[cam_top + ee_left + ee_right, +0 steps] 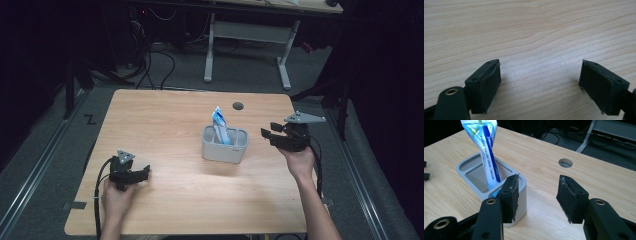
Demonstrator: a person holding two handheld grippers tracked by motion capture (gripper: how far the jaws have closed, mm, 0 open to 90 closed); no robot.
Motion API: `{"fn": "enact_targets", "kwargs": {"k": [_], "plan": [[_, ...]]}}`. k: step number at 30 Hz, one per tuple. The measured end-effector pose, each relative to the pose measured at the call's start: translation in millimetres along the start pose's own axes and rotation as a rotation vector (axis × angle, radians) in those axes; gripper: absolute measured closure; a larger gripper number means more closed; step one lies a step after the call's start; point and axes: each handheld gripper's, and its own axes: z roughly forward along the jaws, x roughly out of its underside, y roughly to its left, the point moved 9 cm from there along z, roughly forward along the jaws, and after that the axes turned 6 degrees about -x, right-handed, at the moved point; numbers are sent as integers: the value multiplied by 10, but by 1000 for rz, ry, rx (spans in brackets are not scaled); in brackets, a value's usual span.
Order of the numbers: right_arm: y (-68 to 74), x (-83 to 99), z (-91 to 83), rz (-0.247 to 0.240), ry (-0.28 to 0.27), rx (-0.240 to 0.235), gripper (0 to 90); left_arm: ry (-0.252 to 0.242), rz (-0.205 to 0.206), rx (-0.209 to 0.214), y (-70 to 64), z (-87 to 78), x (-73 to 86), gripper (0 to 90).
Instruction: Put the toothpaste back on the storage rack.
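Table (165,125): light wood top, round cable hole (238,105) near the far edge.
Holder (225,150): grey, two compartments, centre-right of table.
Tube (220,127): blue-white, upright, tilted, in one compartment.
Right gripper (266,134): jaws apart, empty, just beside the holder.
Left gripper (146,172): jaws apart, empty, near front-left, well apart from the holder.

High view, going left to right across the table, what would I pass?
Left hand-held gripper → grey holder with the blue and white tube standing in it → right hand-held gripper.
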Motion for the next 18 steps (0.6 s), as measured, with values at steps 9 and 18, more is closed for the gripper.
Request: {"fn": "enact_targets", "kwargs": {"k": [9,18], "plan": [[-8,78,-97,11,-11,2,513,0,0,0,0,0,0,178],[-34,180,-146,12,1,11,515,1,0,1,0,-1,1,178]]}}
